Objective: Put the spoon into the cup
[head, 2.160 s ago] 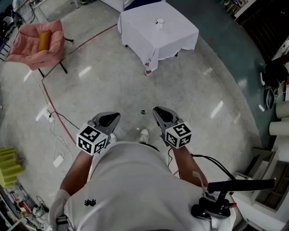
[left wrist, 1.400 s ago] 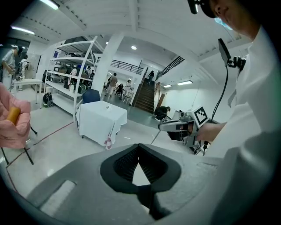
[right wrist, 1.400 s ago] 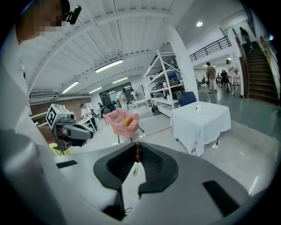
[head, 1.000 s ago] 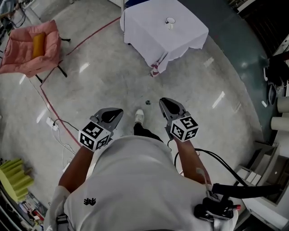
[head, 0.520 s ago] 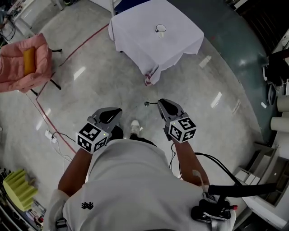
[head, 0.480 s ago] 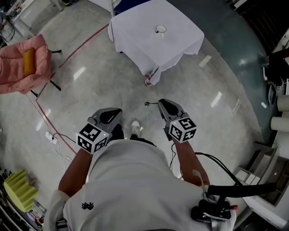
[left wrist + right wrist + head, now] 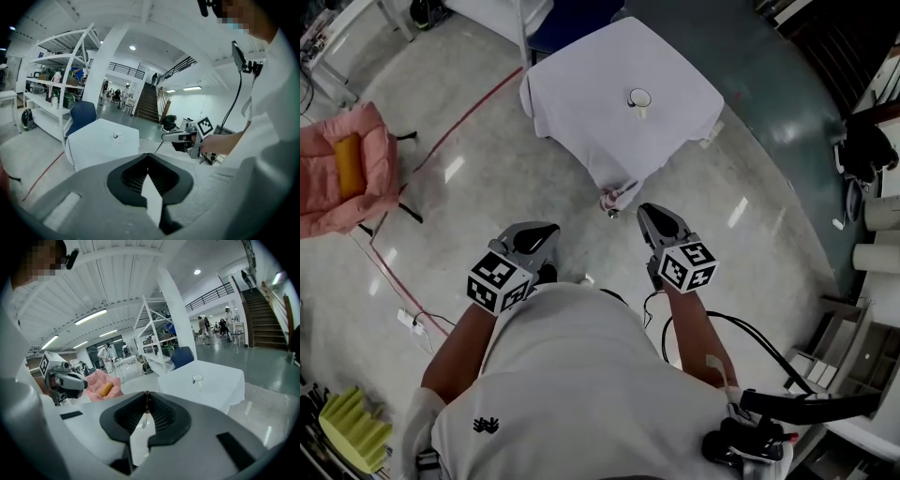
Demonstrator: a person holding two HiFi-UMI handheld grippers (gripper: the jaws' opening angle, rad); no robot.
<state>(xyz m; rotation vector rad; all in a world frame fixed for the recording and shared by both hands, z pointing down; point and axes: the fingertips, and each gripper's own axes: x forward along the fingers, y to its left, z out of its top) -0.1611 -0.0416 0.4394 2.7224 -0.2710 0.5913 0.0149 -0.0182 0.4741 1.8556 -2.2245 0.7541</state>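
A small glass cup (image 7: 639, 98) stands on a table under a white cloth (image 7: 581, 112), some way ahead of me across the floor. My right gripper (image 7: 643, 210) is shut on a thin metal spoon (image 7: 615, 213), which sticks out sideways toward the left. In the right gripper view the spoon (image 7: 145, 417) hangs between the closed jaws, with the cup (image 7: 197, 379) far beyond. My left gripper (image 7: 546, 228) is held level with it, its jaws closed and nothing in them. The left gripper view shows the cup (image 7: 117, 136) and the right gripper (image 7: 165, 137) with the spoon (image 7: 158, 146).
A pink chair with an orange cushion (image 7: 347, 178) stands at the left. A red line (image 7: 441, 141) runs across the floor. A blue chair (image 7: 572, 14) sits behind the table. White shelves (image 7: 51, 93) line the far left, and white rolls (image 7: 877, 258) lie at the right.
The table with the cup has come nearer and lower in the head view. Both grippers have travelled forward toward it with the person, and the spoon is still in the right one.
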